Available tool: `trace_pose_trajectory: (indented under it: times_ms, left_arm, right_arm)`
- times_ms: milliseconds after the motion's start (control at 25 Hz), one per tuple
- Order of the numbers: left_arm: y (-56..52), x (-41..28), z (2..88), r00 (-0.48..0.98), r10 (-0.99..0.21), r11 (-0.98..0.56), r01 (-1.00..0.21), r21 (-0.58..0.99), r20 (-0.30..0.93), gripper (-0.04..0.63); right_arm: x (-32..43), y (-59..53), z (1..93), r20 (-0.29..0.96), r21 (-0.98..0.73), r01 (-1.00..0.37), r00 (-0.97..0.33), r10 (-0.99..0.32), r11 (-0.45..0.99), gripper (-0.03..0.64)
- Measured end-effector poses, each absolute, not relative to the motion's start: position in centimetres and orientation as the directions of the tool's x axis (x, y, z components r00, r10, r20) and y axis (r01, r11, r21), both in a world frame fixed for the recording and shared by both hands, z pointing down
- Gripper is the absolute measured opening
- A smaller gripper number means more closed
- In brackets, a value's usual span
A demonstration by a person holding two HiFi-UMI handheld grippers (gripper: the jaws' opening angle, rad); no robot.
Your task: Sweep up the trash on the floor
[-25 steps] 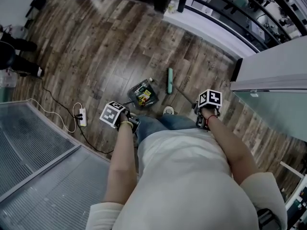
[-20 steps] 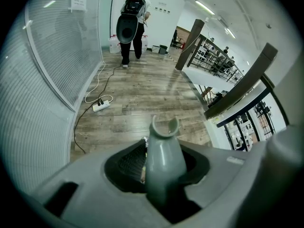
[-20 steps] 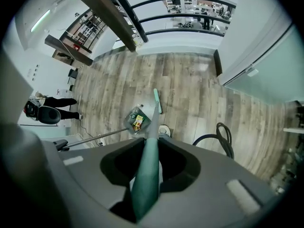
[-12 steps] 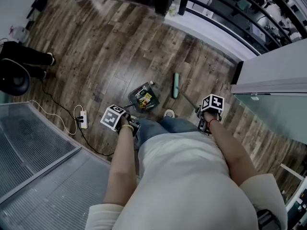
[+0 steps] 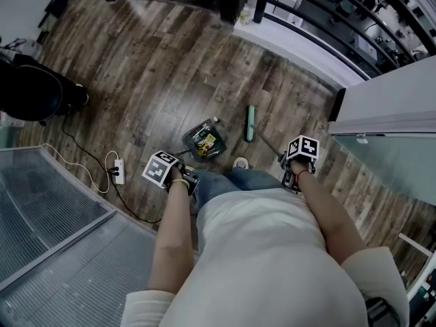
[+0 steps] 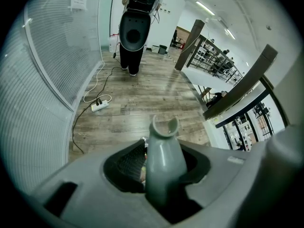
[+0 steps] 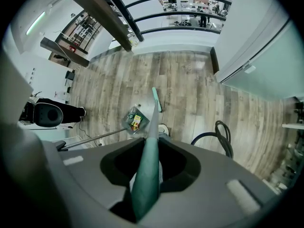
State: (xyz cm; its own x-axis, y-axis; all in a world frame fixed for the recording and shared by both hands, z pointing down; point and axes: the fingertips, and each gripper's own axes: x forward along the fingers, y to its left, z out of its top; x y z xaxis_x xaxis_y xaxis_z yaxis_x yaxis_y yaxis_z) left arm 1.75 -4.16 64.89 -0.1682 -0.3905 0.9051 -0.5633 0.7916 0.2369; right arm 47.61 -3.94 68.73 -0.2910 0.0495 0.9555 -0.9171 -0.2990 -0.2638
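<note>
A dark dustpan (image 5: 204, 137) sits on the wood floor with colourful trash (image 5: 206, 140) inside it; in the right gripper view the dustpan (image 7: 136, 121) shows with a bottle at its edge. My left gripper (image 5: 178, 174) is shut on the dustpan's grey handle (image 6: 163, 158). A green broom head (image 5: 250, 122) rests on the floor just right of the pan. My right gripper (image 5: 293, 170) is shut on the broom's green handle (image 7: 148, 165), which runs down to the broom head (image 7: 156, 99).
A white power strip (image 5: 119, 170) and its cables (image 5: 71, 152) lie on the floor at left beside a glass partition. A person in dark clothes (image 5: 34, 92) stands at far left. A black railing (image 5: 320, 19) and white wall are ahead; coiled hose (image 7: 223, 139) lies right.
The broom head has shifted slightly to the right, away from the dustpan. The person at left has moved closer into view. Both grippers keep their hold.
</note>
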Motion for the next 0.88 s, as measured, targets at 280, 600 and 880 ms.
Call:
trace_pose_trajectory:
  times_ms: [280,600,880]
  left_arm:
    - [-4.31,1.84,64.93,-0.165,-0.395,0.79,-0.562,0.243,0.904,0.148]
    - [-4.5,1.93,64.89,-0.164,-0.398,0.789,-0.564,0.245,0.903,0.15]
    - [-4.62,1.92,64.8,-0.164,-0.399,0.787,-0.566,0.245,0.902,0.15]
  right_arm:
    - [47.56,-3.93,68.75,0.955,-0.264,-0.918,-0.291,0.053,-0.296,0.101]
    - [47.64,-4.06,68.76,0.956,-0.26,-0.924,-0.287,0.058,-0.281,0.101]
    - [47.61,-4.12,68.61,0.957,-0.256,-0.928,-0.282,0.064,-0.271,0.1]
